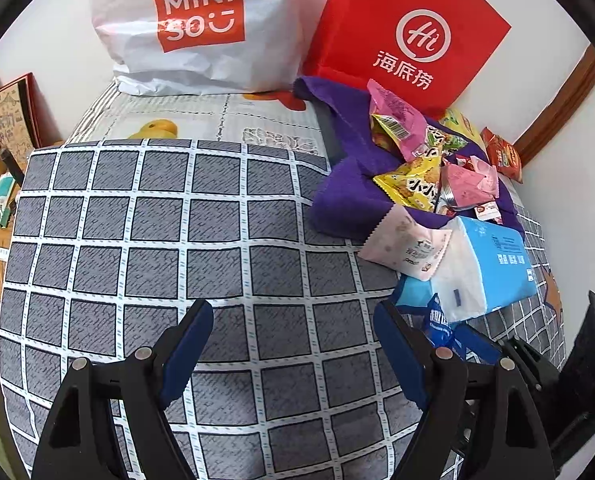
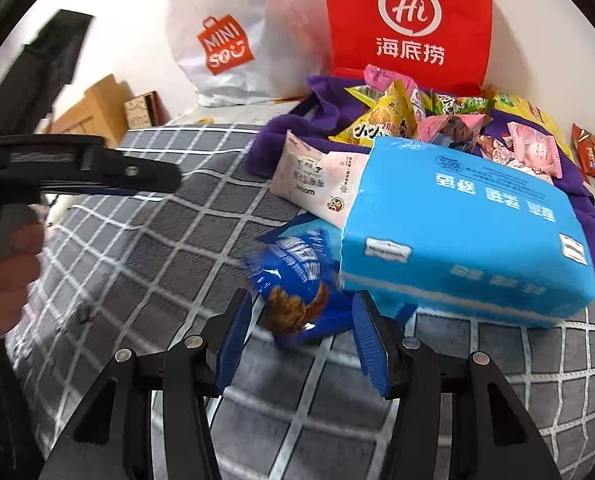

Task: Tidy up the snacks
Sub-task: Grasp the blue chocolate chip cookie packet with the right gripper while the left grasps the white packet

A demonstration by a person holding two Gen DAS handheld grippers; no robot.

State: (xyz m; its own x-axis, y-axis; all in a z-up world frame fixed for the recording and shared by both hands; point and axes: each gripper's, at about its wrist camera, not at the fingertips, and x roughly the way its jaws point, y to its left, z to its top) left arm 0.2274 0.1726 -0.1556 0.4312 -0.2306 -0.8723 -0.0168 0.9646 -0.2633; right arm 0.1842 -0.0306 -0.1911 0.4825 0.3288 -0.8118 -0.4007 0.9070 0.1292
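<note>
A pile of snack packets [image 1: 429, 168] lies on a purple cloth [image 1: 345, 188] on the bed; it also shows in the right wrist view [image 2: 413, 120]. A blue tissue pack [image 2: 465, 236] lies at the pile's near edge, with a pale pink packet [image 2: 317, 180] beside it. A dark blue cookie packet [image 2: 297, 280] lies partly under the tissue pack. My right gripper [image 2: 301, 312] is open, its fingertips at either side of the cookie packet's near end. My left gripper [image 1: 293, 316] is open and empty over the checked bedcover, left of the pile.
A white Miniso bag [image 1: 201, 24] and a red Haidilao bag [image 1: 409, 32] stand against the wall behind the pile. The grey checked bedcover [image 1: 157, 240] spreads to the left. A desk with boxes [image 1: 9, 128] is at the far left.
</note>
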